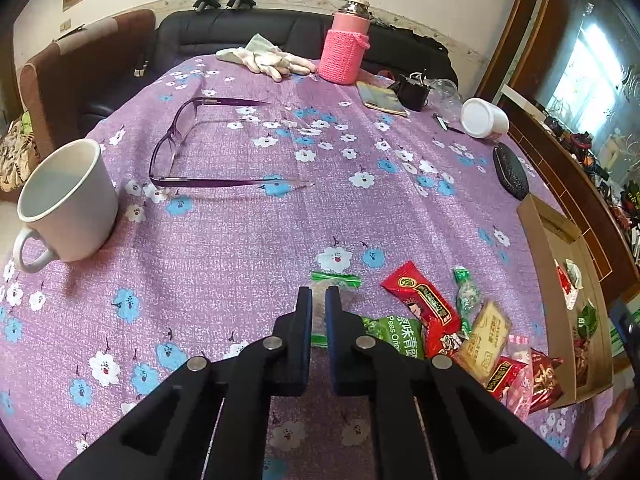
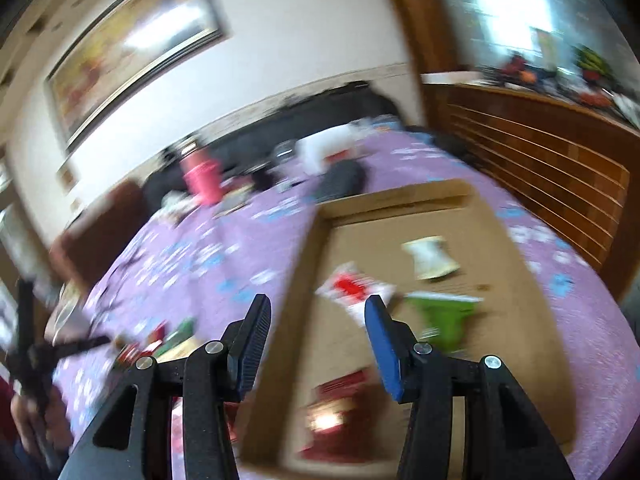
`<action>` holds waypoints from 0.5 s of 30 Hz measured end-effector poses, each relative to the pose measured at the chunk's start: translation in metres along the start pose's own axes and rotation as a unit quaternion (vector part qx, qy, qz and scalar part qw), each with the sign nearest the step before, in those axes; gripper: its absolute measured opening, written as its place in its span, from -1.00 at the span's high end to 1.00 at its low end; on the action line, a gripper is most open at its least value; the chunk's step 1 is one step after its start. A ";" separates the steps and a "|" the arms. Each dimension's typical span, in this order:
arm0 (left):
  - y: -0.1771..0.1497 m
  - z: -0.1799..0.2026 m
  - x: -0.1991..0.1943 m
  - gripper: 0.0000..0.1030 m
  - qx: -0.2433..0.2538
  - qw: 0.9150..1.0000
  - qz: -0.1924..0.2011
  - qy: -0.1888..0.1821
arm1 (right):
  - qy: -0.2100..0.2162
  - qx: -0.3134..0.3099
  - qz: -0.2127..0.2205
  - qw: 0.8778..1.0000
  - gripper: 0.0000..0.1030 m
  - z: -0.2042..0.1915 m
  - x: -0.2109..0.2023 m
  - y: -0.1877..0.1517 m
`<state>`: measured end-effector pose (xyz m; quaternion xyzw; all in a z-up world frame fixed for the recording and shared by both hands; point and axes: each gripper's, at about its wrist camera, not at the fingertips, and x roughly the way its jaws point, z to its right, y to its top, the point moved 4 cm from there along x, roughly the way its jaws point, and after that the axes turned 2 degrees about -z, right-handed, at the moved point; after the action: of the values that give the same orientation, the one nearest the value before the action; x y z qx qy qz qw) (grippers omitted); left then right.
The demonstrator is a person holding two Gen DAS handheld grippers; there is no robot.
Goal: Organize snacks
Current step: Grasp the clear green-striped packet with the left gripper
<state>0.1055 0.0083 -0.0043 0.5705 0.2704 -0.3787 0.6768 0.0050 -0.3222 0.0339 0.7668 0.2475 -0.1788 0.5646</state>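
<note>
Between our left gripper's (image 1: 319, 300) jaws, closed tight, we pinch a clear packet (image 1: 335, 280) with green ends, lying on the counter's floral cloth (image 1: 240, 240) just left of the snack pile: a green pea bag (image 1: 394, 330), a red packet (image 1: 422, 300) and others beside them. Our right gripper (image 2: 318, 312) hangs with jaws about half open and nothing in them, straddling the near wall of the cardboard box (image 2: 304, 280), where a red-and-white packet (image 2: 352, 286), a green one (image 2: 446, 316) and a pale one (image 2: 430, 258) lie, blurred. Farther off stand a mug (image 1: 68, 200), glasses (image 1: 188, 144) and a pink flask (image 1: 346, 52).
</note>
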 end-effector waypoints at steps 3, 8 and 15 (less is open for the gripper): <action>0.000 -0.003 0.002 0.88 0.000 1.000 -0.006 0.003 | 0.074 -0.043 -0.064 0.994 -0.02 -0.053 0.011 -0.006; 0.003 -0.005 0.005 0.71 0.000 1.000 -0.011 -0.002 | 0.120 -0.107 -0.121 0.980 -0.03 -0.117 0.039 -0.009; 0.004 -0.011 0.022 0.26 -0.007 0.999 -0.034 -0.003 | 0.122 -0.156 -0.175 0.964 0.22 -0.158 0.101 -0.025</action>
<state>0.1224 0.0153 -0.0216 0.5550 0.2902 -0.4019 0.6680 0.0722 -0.1474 0.0056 0.6299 0.4697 -0.1388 0.6028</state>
